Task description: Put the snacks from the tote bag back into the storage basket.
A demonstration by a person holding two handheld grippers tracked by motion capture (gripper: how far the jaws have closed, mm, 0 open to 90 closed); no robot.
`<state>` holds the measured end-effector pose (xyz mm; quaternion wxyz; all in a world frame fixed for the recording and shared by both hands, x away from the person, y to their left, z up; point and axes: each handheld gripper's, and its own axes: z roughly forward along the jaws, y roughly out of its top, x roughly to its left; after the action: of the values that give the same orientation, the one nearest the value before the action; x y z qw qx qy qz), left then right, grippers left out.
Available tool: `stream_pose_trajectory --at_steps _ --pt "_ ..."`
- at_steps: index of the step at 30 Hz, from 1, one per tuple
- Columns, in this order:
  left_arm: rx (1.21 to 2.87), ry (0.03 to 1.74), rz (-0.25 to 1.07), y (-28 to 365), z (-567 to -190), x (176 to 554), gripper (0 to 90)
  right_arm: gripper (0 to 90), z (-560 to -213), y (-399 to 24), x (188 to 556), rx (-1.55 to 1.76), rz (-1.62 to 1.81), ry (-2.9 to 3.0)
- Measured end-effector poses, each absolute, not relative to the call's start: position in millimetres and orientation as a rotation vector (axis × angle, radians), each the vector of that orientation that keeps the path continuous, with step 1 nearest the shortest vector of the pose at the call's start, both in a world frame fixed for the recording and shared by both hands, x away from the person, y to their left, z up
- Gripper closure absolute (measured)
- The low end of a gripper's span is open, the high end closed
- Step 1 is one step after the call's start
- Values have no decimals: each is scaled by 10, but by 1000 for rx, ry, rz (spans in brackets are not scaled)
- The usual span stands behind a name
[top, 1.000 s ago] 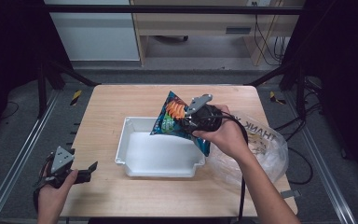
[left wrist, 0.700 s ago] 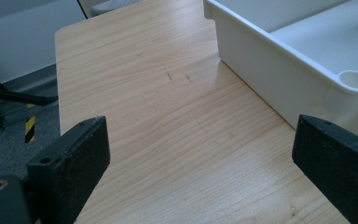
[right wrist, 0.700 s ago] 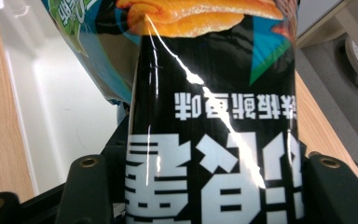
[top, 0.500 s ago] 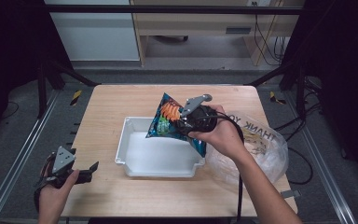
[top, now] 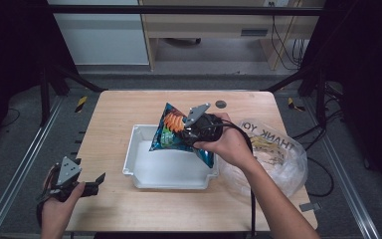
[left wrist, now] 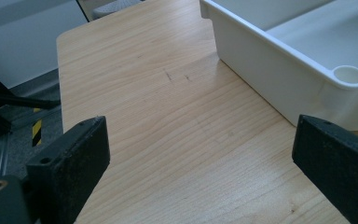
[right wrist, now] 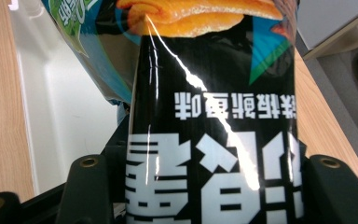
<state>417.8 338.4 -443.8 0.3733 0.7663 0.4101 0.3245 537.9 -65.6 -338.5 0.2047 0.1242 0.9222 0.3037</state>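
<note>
The right gripper (top: 191, 130) clamps the snack bag (top: 171, 132) and holds it tilted over the white bin (top: 144, 172), apparently ready to drop it in. The left gripper (top: 87, 185) rests wide open and empty at the table's (top: 124, 107) near-left corner, clear of the work.

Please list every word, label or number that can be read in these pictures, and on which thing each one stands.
"THANK YO", the end cut off: on the clear plastic bag.
Large white characters, upside down: on the snack bag; I cannot read them surely.
Small green print on its blue side: too blurred.
</note>
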Motion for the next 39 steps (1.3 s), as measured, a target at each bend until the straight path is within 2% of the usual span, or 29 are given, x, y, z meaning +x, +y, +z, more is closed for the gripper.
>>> stream_pose_trajectory --at_steps 25,39 --pt "1957 1053 868 3453 -4382 4163 34 417 -3451 -423 5348 280 852 2628" --pt "1952 1066 863 3455 -4419 4184 34 418 -3619 -171 5384 201 815 2680"
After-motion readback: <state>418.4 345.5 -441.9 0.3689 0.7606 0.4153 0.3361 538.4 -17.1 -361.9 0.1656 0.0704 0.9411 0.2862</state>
